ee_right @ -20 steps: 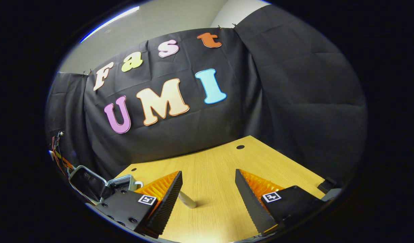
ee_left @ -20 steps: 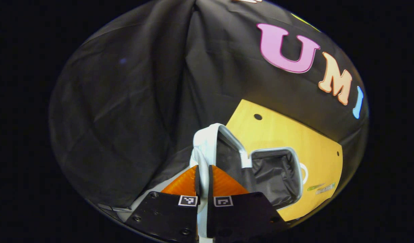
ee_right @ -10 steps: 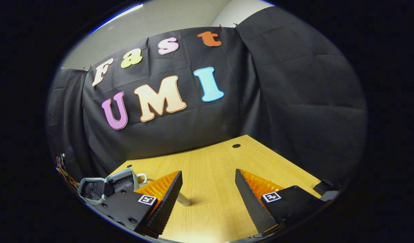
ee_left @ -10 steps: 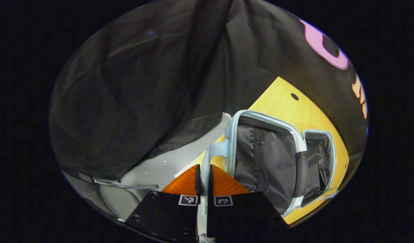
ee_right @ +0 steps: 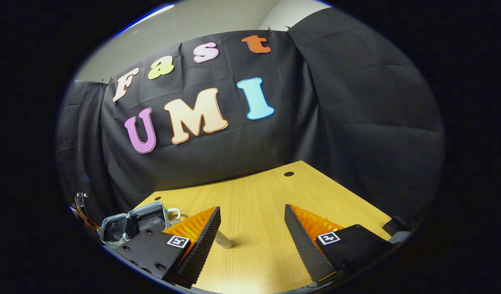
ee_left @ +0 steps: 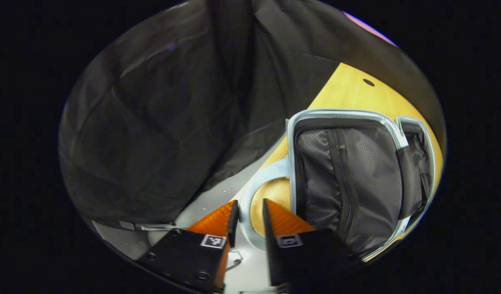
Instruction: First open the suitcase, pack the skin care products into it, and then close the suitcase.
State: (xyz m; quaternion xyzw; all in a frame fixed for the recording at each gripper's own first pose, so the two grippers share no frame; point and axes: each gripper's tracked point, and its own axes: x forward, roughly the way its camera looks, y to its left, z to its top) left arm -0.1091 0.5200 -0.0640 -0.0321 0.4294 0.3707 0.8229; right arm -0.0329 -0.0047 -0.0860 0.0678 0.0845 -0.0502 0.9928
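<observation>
Two halves of your suitcase (ee_left: 348, 179) lying open on the tabletop (ee_right: 258, 204), your left tool (ee_left: 248, 214) straddling its handle (ee_left: 250, 192) slightly parted, your right tool (ee_right: 252, 232) hovering spread wide, well apart.

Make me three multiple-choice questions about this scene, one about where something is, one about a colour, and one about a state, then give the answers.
1. Where does the pale blue hard-shell suitcase lie?
A on the light wooden table
B on the floor
C on a chair

2. What colour is its fabric lining?
A red
B dark grey
C white

3. How is the right tool?
A shut empty
B shut on a bottle
C open

Answers:
1 A, wood grain shows around its rim.
2 B, the zipped lining inside is dark grey.
3 C, its jaws stand wide apart over the table.
</observation>
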